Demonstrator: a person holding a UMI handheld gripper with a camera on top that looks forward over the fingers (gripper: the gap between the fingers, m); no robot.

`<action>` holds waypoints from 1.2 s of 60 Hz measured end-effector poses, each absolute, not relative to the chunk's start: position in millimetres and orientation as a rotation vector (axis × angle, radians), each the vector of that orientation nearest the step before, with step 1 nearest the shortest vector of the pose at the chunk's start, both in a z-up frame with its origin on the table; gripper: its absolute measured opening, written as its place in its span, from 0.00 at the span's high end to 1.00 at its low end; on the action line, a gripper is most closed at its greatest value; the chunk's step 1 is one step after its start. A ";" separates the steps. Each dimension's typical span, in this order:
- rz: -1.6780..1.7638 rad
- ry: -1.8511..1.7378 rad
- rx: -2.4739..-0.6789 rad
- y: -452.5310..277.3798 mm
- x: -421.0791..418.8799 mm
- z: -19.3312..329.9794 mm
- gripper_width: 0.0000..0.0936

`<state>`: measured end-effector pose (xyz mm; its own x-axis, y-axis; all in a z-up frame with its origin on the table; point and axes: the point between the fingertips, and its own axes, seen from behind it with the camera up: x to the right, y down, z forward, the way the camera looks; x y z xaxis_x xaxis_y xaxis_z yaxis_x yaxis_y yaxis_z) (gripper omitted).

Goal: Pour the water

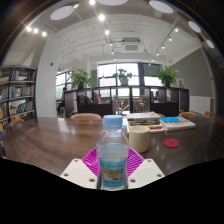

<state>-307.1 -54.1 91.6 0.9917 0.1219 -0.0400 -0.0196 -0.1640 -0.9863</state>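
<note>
A clear plastic water bottle (113, 155) with a pale blue cap and a blue label stands upright between my fingers. My gripper (113, 165) is shut on the bottle: both magenta pads (92, 158) press against its sides. The bottle is held above a brown wooden table (60, 135). A pale cup (139, 137) stands on the table just beyond the bottle, to its right, partly hidden by it.
A stack of books (143, 119) and a tray with blue items (178, 123) lie on the table to the right, with a small red disc (171, 143) nearby. Chairs (87, 117), a bookshelf (15, 95), plants and windows are beyond.
</note>
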 end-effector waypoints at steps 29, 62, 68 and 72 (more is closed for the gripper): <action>1.277 0.776 -1.345 85.6 -347.3 197.9 0.68; 1.795 1.514 -0.615 108.3 -285.7 182.8 0.68; 1.810 1.530 -0.593 111.2 -287.5 183.6 0.68; 1.807 1.526 -0.634 111.8 -296.0 185.6 0.66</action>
